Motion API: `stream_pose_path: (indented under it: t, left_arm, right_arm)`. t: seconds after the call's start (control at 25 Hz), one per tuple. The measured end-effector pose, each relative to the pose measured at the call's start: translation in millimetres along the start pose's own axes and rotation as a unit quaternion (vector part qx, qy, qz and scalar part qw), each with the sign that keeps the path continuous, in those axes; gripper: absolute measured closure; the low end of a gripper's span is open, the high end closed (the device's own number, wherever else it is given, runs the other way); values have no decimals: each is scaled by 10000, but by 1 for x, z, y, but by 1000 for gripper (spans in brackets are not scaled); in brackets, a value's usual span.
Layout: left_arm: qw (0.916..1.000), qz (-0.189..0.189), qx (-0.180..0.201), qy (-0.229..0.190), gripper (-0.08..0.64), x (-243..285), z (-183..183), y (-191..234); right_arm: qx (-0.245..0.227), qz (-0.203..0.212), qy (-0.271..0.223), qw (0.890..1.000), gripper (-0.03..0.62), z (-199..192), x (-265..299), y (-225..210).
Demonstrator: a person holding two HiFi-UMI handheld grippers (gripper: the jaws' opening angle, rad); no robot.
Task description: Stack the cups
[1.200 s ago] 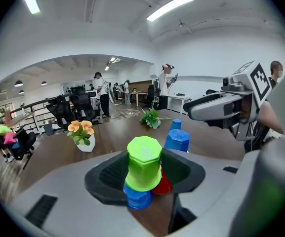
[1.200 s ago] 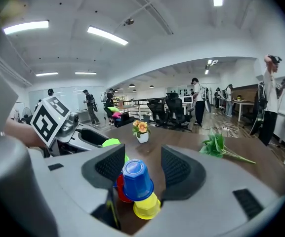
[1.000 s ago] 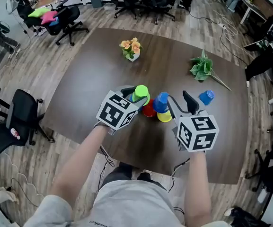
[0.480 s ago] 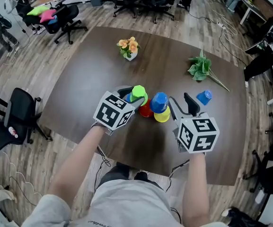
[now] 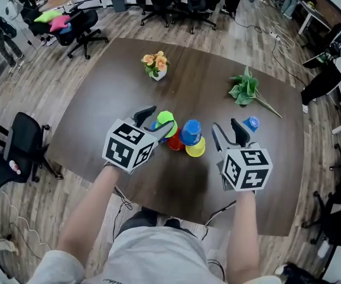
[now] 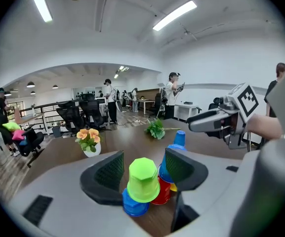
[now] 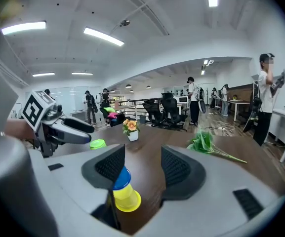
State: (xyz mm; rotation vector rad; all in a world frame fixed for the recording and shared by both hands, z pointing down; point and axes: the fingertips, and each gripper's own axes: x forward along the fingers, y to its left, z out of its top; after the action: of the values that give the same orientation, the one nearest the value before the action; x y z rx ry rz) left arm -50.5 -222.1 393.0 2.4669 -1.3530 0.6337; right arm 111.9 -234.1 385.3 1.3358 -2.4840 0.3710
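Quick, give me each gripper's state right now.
Left gripper: open, jaws have just been opening; the lime-green plastic cup stands between them, not gripped.
Right gripper: open, holding nothing.

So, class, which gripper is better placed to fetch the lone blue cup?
Right. The right gripper, open and holding nothing, sits beside the lone blue cup; the left gripper, jaws just opening around the green cup, is beyond the other cups.
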Motion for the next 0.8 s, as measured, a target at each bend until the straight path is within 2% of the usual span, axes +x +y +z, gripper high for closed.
stream_pose_path:
  t: [0.32, 0.6, 0.8]
  left_arm:
    - [9981, 445, -100, -412, 298, 14, 46, -26]
    - [9974, 602, 60, -381, 298, 46, 59, -72]
    - [9961, 788, 183, -342, 298, 62, 64, -92]
  right_arm:
    - [-25, -421, 24, 9991, 377, -16, -19, -65]
    - [-143, -708, 235, 9971, 377, -45, -22, -127]
    - [-114, -735, 557, 9957, 353, -74, -4, -157]
